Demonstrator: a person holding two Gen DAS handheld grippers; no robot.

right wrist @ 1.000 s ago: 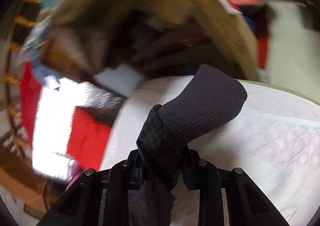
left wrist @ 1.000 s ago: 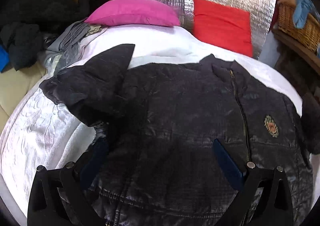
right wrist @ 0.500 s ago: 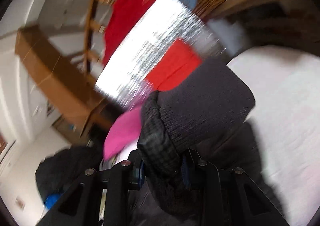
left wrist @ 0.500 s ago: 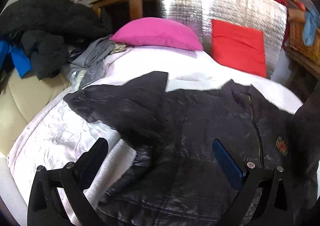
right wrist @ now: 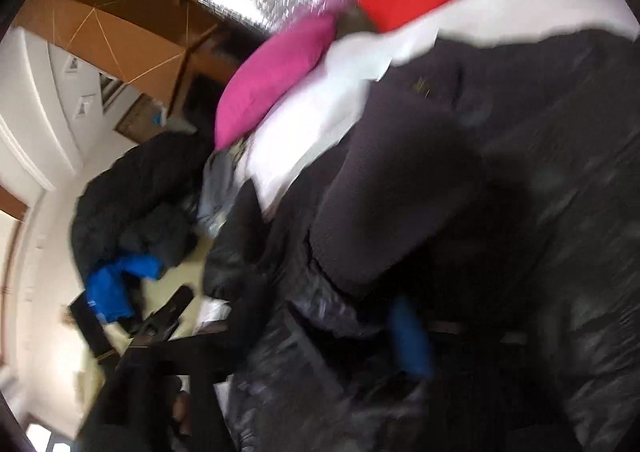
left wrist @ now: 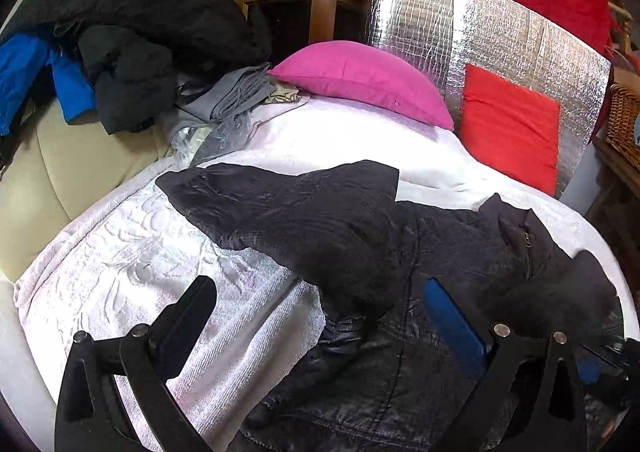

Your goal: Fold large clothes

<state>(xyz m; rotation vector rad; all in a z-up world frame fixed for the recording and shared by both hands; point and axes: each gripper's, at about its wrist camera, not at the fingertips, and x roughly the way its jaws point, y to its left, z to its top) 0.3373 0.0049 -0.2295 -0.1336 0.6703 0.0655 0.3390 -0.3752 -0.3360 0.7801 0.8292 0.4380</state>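
A dark quilted jacket (left wrist: 400, 332) lies zip-up on the white bedspread (left wrist: 160, 252). Its one sleeve (left wrist: 320, 220) is folded across its chest. My left gripper (left wrist: 324, 304) hovers open over the jacket's edge with nothing between its fingers. The other sleeve, with a knit cuff (right wrist: 400, 192), lies over the jacket's front (right wrist: 560, 212) and also shows at the right of the left wrist view, cuff (left wrist: 560, 284) blurred. My right gripper (right wrist: 292, 320) is just behind that sleeve. Its jaws are opening, and loose sleeve cloth lies between them without being pinched.
A pink pillow (left wrist: 360, 76) and a red cushion (left wrist: 512, 124) lean on a silver foil panel (left wrist: 480, 40) at the bed's far end. Dark and blue clothes (left wrist: 120, 44) pile on a beige seat at the left. A wicker basket (left wrist: 624, 120) sits at the right.
My right gripper swung the cuffed sleeve from beside the bed across onto the jacket's front, then its jaws parted from the cloth. My left gripper drifted back toward the jacket's left edge, still open.
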